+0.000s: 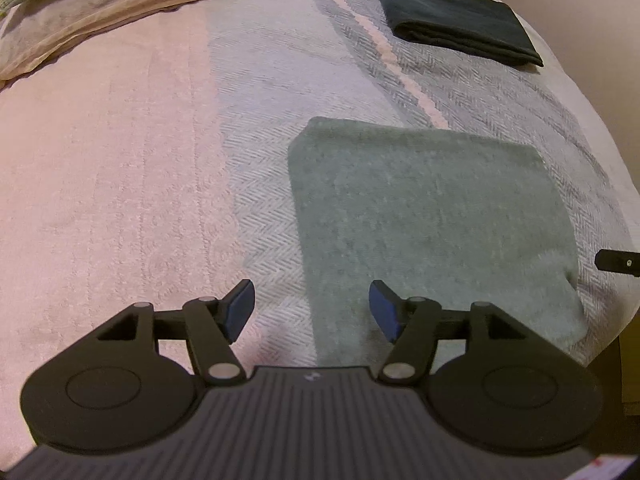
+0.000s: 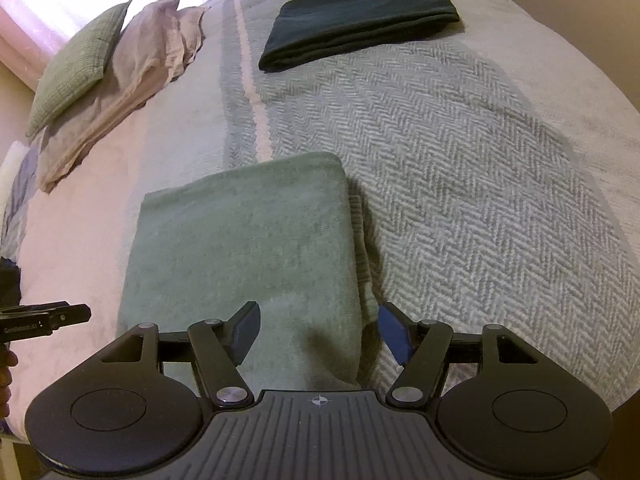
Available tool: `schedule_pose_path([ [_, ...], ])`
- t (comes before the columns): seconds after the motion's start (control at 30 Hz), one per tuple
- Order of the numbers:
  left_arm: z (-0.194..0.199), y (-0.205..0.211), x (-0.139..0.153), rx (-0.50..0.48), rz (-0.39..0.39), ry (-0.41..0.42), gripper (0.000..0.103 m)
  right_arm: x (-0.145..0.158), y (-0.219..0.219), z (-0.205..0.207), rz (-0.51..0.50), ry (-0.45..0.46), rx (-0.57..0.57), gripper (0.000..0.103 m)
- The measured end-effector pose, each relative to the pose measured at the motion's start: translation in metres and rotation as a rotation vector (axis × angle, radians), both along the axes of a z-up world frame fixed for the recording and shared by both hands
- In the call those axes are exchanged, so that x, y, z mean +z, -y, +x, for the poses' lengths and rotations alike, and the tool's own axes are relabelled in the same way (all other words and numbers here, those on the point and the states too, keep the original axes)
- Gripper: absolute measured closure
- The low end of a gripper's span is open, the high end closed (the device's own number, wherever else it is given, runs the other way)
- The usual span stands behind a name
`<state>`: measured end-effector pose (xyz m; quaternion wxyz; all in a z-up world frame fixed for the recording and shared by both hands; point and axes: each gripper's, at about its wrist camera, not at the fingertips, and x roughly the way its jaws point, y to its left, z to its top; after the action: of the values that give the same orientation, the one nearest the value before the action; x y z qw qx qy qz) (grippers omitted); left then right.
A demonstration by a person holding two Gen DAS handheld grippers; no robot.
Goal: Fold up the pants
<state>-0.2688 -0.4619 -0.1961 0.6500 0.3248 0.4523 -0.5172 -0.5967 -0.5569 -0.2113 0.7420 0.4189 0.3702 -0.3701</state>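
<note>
Right wrist: green pants [image 2: 248, 240] folded near bed [image 2: 500, 160] edge, soft, limp; grab corners; both jaws released.

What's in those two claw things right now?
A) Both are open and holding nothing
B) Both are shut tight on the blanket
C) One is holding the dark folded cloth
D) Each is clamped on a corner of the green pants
A: the left gripper and right gripper both have their fingers spread with nothing between them, above the folded green pants; the dark folded cloth lies untouched farther up the bed.
</note>
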Motion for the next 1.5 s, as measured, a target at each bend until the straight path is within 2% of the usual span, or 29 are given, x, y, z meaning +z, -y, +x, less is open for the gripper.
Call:
schedule_pose_path([
  [0.13,-0.006,-0.008,-0.002,0.015,-0.007,-0.001,0.043,-0.009,-0.008,-0.016,0.022,0.022,-0.029,0.040],
  [0.27,-0.007,-0.022,-0.007,0.058,0.001,0.003,0.043,-0.041,-0.027,-0.049,0.116,0.116,-0.110,0.040],
  [0.33,-0.006,-0.031,-0.009,0.087,0.004,0.001,0.043,-0.063,-0.036,-0.065,0.196,0.216,-0.177,0.040],
  [0.5,-0.004,-0.052,-0.011,0.163,-0.001,-0.004,0.043,-0.108,-0.041,-0.085,0.335,0.574,-0.391,0.041],
  [0.57,-0.006,-0.057,-0.013,0.186,-0.002,-0.019,0.043,-0.120,-0.038,-0.081,0.360,0.597,-0.424,0.062],
  [0.6,-0.007,-0.058,-0.013,0.194,-0.001,-0.027,0.043,-0.123,-0.037,-0.081,0.377,0.622,-0.429,0.081],
  [0.67,-0.010,-0.062,-0.013,0.202,-0.004,-0.034,0.043,-0.111,-0.040,-0.084,0.326,0.666,-0.414,0.086],
  [0.73,-0.013,-0.064,-0.011,0.196,-0.016,-0.027,0.043,-0.081,-0.050,-0.083,0.150,0.693,-0.308,0.088],
  [0.77,-0.015,-0.065,-0.011,0.193,-0.020,-0.023,0.043,-0.072,-0.055,-0.083,0.084,0.695,-0.261,0.088],
  [0.8,-0.015,-0.065,-0.012,0.189,-0.021,-0.020,0.043,-0.072,-0.059,-0.080,0.040,0.650,-0.225,0.087],
  [0.83,-0.015,-0.064,-0.013,0.186,-0.019,-0.016,0.043,-0.082,-0.061,-0.075,0.041,0.518,-0.200,0.082],
  [0.87,-0.014,-0.063,-0.014,0.185,-0.013,-0.008,0.044,-0.096,-0.058,-0.071,0.111,0.409,-0.215,0.079],
  [0.9,-0.014,-0.060,-0.015,0.185,-0.006,0.004,0.044,-0.108,-0.054,-0.077,0.201,0.404,-0.275,0.076],
  [0.93,-0.013,-0.059,-0.014,0.180,-0.003,0.015,0.044,-0.111,-0.051,-0.087,0.262,0.479,-0.354,0.069],
  [0.97,-0.011,-0.058,-0.012,0.168,-0.007,0.024,0.044,-0.107,-0.050,-0.092,0.281,0.516,-0.393,0.065],
  [1.03,-0.009,-0.057,-0.010,0.147,-0.007,0.042,0.044,-0.092,-0.052,-0.102,0.266,0.544,-0.449,0.045],
  [1.07,-0.008,-0.056,-0.010,0.140,-0.002,0.045,0.044,-0.087,-0.055,-0.108,0.255,0.568,-0.472,0.045],
  [1.1,-0.007,-0.056,-0.011,0.135,0.000,0.037,0.044,-0.087,-0.058,-0.111,0.255,0.580,-0.488,0.045],
  [1.13,-0.006,-0.056,-0.012,0.127,-0.002,0.018,0.044,-0.090,-0.060,-0.111,0.266,0.588,-0.493,0.049],
  [1.17,-0.005,-0.057,-0.013,0.116,-0.004,-0.007,0.044,-0.096,-0.062,-0.109,0.276,0.585,-0.487,0.064],
  [1.2,-0.005,-0.057,-0.016,0.101,-0.001,-0.030,0.044,-0.099,-0.061,-0.105,0.266,0.564,-0.474,0.090],
  [1.23,-0.005,-0.056,-0.019,0.081,0.006,-0.044,0.047,-0.097,-0.057,-0.098,0.236,0.517,-0.459,0.090],
  [1.3,-0.003,-0.055,-0.022,0.036,0.005,-0.055,0.049,-0.080,-0.061,-0.089,0.113,0.520,-0.439,0.090],
  [1.33,-0.002,-0.054,-0.023,0.022,-0.007,-0.060,0.049,-0.075,-0.062,-0.085,0.047,0.484,-0.410,0.090],
  [1.37,0.002,-0.053,-0.024,0.011,-0.014,-0.070,0.049,-0.079,-0.059,-0.080,0.054,0.391,-0.395,0.090],
  [1.4,0.007,-0.050,-0.026,0.011,-0.008,-0.076,0.049,-0.085,-0.057,-0.079,0.102,0.330,-0.415,0.090],
  [1.43,0.012,-0.049,-0.027,0.014,0.001,-0.076,0.049,-0.086,-0.055,-0.081,0.138,0.337,-0.451,0.090],
  [1.5,0.022,-0.046,-0.026,0.019,-0.016,-0.087,0.049,-0.067,-0.051,-0.077,0.114,0.330,-0.444,0.089],
])
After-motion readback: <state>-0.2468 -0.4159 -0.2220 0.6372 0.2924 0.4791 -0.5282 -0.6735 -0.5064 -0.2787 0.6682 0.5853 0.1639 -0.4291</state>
